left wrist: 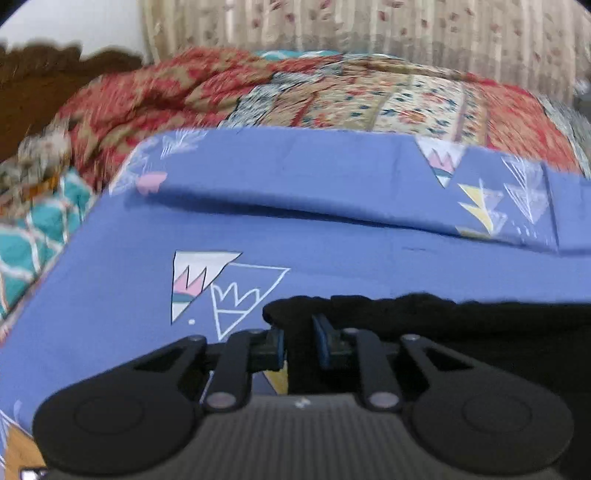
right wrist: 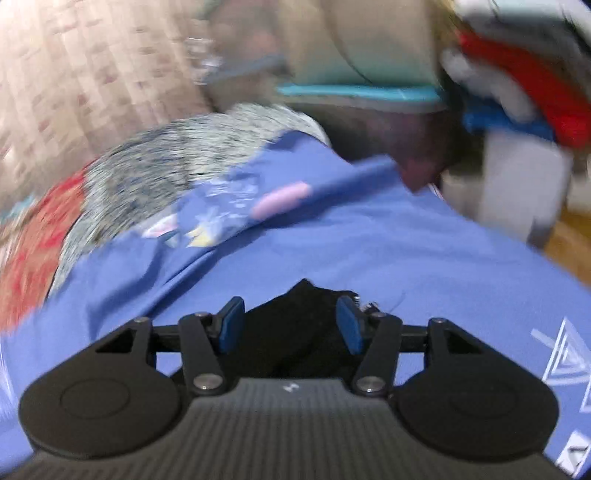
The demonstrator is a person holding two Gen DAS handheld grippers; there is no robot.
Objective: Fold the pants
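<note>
Both grippers low over the bed, black pants right at the fingertips.

Nearest on the left side, the left gripper point(left wrist: 298, 341) has its blue-padded fingers point(left wrist: 322, 341) parted by a narrow gap, the corner of the black pants point(left wrist: 443, 317) lying between and just beyond them; whether they are pinching the cloth, I cannot tell. Over on the right, the right gripper point(right wrist: 291, 325) shows fingers point(right wrist: 349, 328) spread wide, a peaked bunch of the same pants point(right wrist: 295, 325) sitting between the pads without clearly touching them. Under it all lies a blue bedsheet point(left wrist: 332, 236) printed with triangles. Farther back, a rumpled red patterned quilt point(left wrist: 332, 96) is heaped across the bed, and behind that hangs a floral curtain point(left wrist: 369, 29). The right view is heavily blurred.
</note>
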